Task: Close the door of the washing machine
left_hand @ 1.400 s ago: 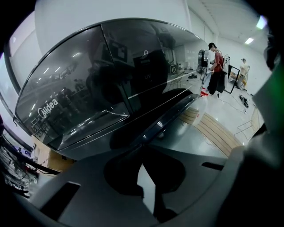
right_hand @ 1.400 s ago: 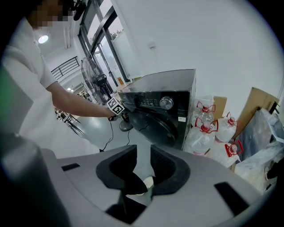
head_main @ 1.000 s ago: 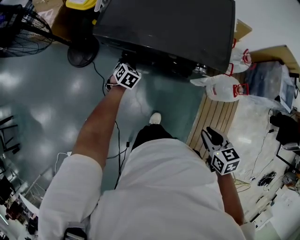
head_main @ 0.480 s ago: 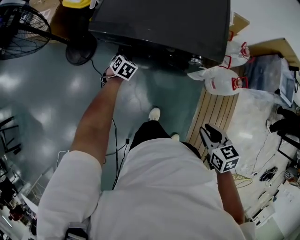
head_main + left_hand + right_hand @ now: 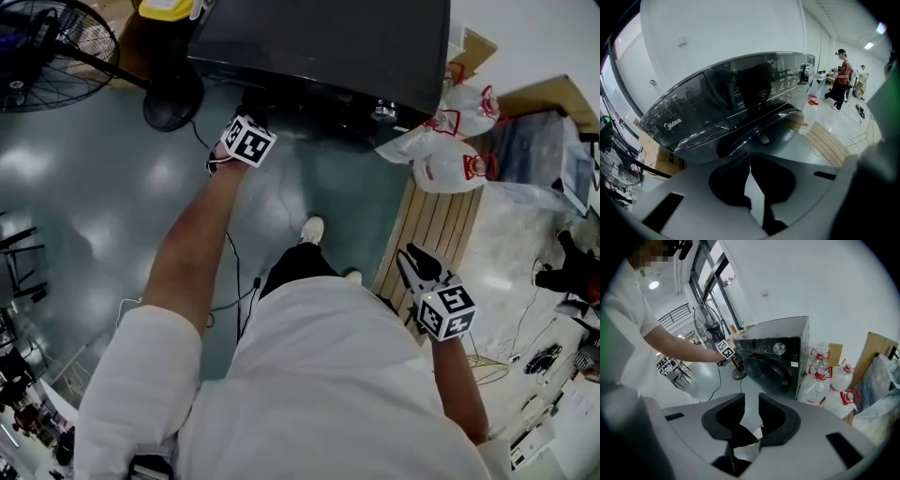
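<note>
Left gripper [image 5: 749, 158], jaws together and empty, I hold close before the washing machine [image 5: 780, 341], near its front door [image 5: 765, 373]; right gripper [image 5: 751, 399], open and empty, hangs well apart from the machine.

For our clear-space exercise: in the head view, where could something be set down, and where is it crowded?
Free: the glossy floor left of the person's arm, below the fan; also the strip in front of the washing machine, beside the wooden slats. Crowded: right of the machine, with water jugs and cardboard.
</note>
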`<state>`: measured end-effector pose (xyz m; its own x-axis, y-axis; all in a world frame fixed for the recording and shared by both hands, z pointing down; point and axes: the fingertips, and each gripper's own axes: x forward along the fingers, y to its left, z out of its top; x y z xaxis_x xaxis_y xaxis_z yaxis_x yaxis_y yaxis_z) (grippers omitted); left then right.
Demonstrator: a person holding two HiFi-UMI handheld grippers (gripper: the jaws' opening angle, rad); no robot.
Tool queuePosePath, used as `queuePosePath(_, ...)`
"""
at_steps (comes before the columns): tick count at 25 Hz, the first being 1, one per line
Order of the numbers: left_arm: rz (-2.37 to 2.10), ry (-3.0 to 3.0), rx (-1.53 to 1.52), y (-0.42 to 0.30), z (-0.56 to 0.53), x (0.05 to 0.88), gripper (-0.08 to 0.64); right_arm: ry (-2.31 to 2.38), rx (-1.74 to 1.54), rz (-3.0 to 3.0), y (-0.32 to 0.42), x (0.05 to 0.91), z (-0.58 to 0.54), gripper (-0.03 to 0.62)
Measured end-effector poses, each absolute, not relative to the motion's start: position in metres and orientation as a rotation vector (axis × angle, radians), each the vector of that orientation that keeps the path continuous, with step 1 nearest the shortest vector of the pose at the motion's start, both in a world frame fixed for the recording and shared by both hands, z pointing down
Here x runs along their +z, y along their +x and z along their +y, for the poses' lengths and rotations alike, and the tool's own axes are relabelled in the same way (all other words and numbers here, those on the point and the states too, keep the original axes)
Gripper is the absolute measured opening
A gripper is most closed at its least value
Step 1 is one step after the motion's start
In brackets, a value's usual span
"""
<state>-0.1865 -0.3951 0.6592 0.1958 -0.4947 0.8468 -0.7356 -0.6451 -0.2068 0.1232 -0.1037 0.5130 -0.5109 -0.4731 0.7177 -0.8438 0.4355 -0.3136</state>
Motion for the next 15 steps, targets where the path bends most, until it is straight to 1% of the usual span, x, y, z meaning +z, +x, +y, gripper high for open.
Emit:
queuePosePath(9, -1.159, 2.228, 1.295, -0.154, -0.337, 0.628, 0.020, 1.036, 0.871, -2.218, 0.127, 0.508, -0.080, 0.094)
queuePosePath(15, -1.151, 2.239, 1.135, -0.122, -0.287, 0.601, 0.020, 0.992, 0.817, -2.274, 0.132, 0.501, -0.065, 0.080)
